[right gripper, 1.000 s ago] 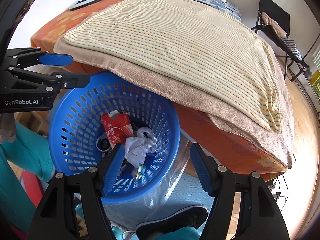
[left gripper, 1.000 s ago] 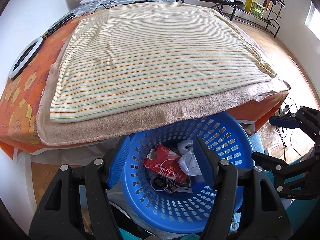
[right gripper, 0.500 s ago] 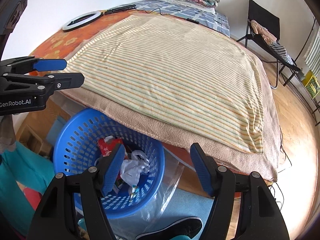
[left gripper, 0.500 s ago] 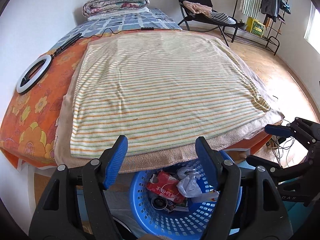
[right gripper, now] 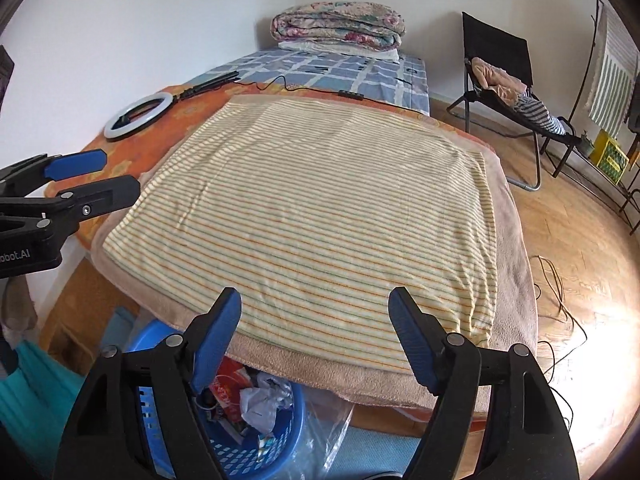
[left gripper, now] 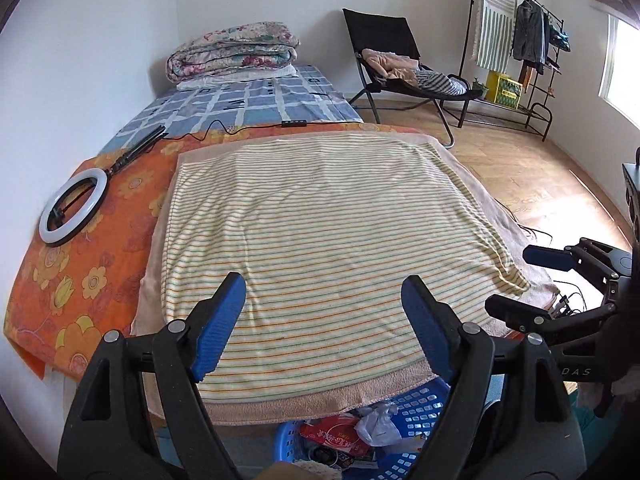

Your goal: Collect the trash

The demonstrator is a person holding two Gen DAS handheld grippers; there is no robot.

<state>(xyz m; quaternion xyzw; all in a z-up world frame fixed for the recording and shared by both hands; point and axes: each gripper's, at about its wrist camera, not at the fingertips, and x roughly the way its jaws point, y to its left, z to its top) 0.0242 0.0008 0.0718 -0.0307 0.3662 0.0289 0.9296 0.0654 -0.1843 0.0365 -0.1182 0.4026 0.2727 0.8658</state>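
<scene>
Both tongs, left tongs (left gripper: 322,326) and right tongs (right gripper: 314,338), are opening empty, trash (right gripper: 256,398) already in the blue basket (right gripper: 244,452), bed (left gripper: 320,216) looks clean.

Your two grippers: black frames, blue pads (left gripper: 218,320) on each finger. Basket (right gripper: 256,452) below you is bright blue plastic, pierced with small holes; inside it a red packet (right gripper: 224,390) with white lettering and a crumpled white bag (right gripper: 260,402). Blanket (left gripper: 320,240) on the bed is cream with thin orange and green stripes, lying on a plain beige towel (left gripper: 312,402). Sheet (left gripper: 80,280) under that is orange with yellow flowers. Farther sheet (left gripper: 256,100) is blue-and-white check. Folded quilt (left gripper: 232,54) has pink and teal florals on cream. Ring light (left gripper: 74,208) is white with a black stem. Chair (left gripper: 380,40) is black. Crate (left gripper: 503,87) is yellow. Floor (left gripper: 528,176) is honey-toned wood. Walls are white.
</scene>
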